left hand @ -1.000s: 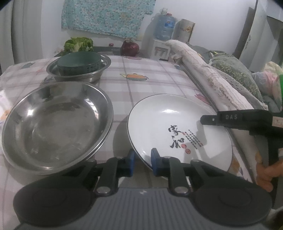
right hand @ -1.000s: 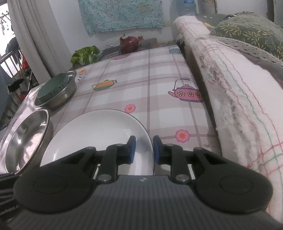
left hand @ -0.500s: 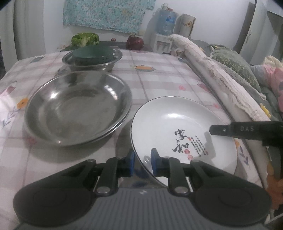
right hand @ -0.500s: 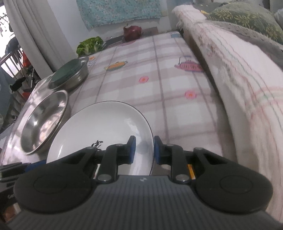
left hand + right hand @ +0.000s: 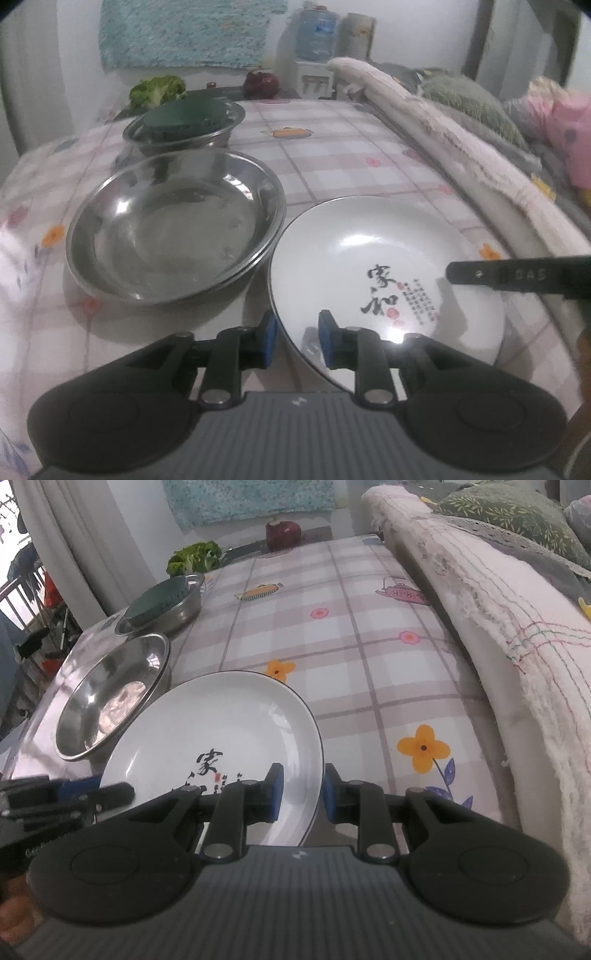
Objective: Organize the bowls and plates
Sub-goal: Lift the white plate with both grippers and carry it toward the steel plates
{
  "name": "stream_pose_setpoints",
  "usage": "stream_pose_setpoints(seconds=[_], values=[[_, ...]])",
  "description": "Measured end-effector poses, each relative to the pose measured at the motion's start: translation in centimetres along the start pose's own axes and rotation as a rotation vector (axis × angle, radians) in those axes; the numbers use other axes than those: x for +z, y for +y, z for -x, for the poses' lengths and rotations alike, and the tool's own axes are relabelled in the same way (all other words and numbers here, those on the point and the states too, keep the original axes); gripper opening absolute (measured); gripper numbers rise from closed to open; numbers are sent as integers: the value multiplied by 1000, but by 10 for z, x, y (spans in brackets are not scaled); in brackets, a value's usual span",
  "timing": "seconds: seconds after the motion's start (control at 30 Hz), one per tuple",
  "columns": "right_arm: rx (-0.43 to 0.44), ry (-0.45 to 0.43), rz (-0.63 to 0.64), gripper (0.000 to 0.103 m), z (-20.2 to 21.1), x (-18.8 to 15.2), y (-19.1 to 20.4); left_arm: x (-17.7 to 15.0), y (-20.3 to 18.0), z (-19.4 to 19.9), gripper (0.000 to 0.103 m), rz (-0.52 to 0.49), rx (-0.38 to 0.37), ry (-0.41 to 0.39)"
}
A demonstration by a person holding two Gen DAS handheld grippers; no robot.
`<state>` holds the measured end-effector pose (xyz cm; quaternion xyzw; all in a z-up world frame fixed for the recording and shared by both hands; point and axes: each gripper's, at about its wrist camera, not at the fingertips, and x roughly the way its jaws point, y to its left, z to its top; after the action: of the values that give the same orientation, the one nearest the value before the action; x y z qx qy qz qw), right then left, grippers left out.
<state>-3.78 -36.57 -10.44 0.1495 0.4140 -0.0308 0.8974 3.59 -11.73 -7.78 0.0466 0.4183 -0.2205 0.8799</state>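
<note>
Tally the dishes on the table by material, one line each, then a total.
Ceramic white plate: 1
Steel: 2, the wide basin and the far bowl
Green bowl nested in the far bowl: 1
Total: 4

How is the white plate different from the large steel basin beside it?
The white plate is glossy ceramic with black calligraphy; the steel basin is plain reflective metal. The plate is shallow, the basin deeper. The plate's rim sits between the fingers of both the left tool and the right tool; nothing grips the basin. Both are round and empty.
</note>
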Motion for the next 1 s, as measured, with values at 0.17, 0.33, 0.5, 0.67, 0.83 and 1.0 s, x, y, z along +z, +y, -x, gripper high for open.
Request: stream_pose_setpoints(seconds=[0.17, 0.33, 0.5, 0.67, 0.83, 1.0], values=[[-1, -23, -22, 23, 0, -3, -1, -9, 7, -3, 29, 94, -74, 39], [18, -35, -52, 23, 1, -6, -4, -8, 3, -4, 31, 51, -63, 39], [26, -26, -55, 23, 0, -11, -4, -4, 5, -4, 32, 64, -28, 25], [31, -25, -57, 23, 0, -10, -5, -2, 4, -7, 28, 73, -37, 28], [37, -21, -57, 24, 0, -10, -5, -4, -3, -1, 31, 62, -15, 41], [37, -20, -44, 24, 0, -10, -5, -11, -4, 8, 31, 68, -30, 66]])
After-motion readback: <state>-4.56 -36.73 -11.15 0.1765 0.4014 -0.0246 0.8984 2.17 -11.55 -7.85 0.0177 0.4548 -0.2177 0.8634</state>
